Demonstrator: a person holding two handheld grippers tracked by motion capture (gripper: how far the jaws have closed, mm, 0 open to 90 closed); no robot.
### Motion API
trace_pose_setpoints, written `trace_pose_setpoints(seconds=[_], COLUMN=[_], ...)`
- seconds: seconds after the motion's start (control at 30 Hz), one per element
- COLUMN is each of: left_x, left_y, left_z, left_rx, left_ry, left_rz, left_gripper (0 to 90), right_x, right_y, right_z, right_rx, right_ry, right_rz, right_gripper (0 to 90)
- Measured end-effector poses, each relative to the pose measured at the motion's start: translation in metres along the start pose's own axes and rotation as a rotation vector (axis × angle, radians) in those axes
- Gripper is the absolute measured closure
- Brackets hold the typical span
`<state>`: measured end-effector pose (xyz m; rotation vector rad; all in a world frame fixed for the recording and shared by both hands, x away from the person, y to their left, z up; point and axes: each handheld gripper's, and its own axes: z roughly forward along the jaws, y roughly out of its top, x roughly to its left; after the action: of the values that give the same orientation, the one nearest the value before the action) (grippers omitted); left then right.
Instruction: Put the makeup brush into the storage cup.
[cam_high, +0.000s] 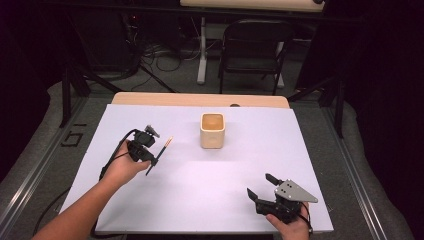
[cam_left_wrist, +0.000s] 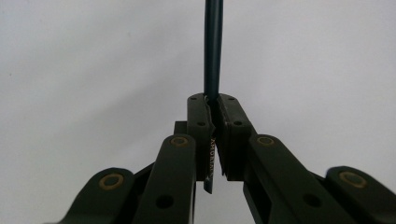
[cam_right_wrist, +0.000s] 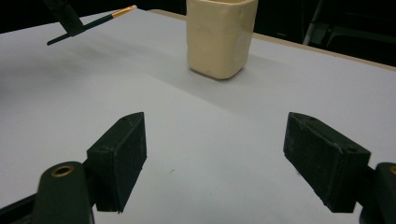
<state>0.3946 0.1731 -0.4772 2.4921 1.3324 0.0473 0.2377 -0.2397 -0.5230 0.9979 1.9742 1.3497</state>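
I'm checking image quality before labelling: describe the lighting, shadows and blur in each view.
High view: the white table is evenly lit, the surroundings dark, with a faint shadow beside the cup. Left gripper view: the jaws are sharp, the pencil softens farther out against plain white. Right gripper view: the near jaws are slightly soft, and the cup casts a soft shadow.

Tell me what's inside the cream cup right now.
From the high view, the cream cup shows only its bare tan inside near the rim; its bottom is hidden by the walls. The pen is outside it, clamped in the left hand-held gripper.

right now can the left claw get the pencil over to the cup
Probably yes. The left claw is shut on the pencil, and bare white tabletop lies between it and the cup, whose mouth is open.
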Motion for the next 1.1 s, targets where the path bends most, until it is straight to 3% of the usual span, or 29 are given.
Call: trace_pose_setpoints(seconds=[0.17, 0.53, 0.9, 1.1], left_x=[-0.004, -0.007, -0.02, -0.031], left_y=[-0.002, -0.006, -0.01, -0.011], left_z=[-0.01, -0.029, -0.03, -0.025], left_rx=[-0.063, -0.194, -0.306, -0.388], left_ry=[-0.02, -0.101, -0.16, -0.226], left_rz=[0.034, 0.062, 0.11, 0.114], left_gripper=[84.9, 84.9, 84.9, 84.9], right_x=[0.0, 0.0, 0.0, -0.001], right_y=[0.0, -0.001, -0.001, -0.001], right_z=[0.001, 0.001, 0.002, 0.002], right_rx=[0.014, 0.021, 0.021, 0.019], right_ry=[0.003, 0.003, 0.004, 0.0], right_rz=[0.003, 0.001, 0.0, 0.0], right_gripper=[21.1, 21.1, 21.2, 21.2])
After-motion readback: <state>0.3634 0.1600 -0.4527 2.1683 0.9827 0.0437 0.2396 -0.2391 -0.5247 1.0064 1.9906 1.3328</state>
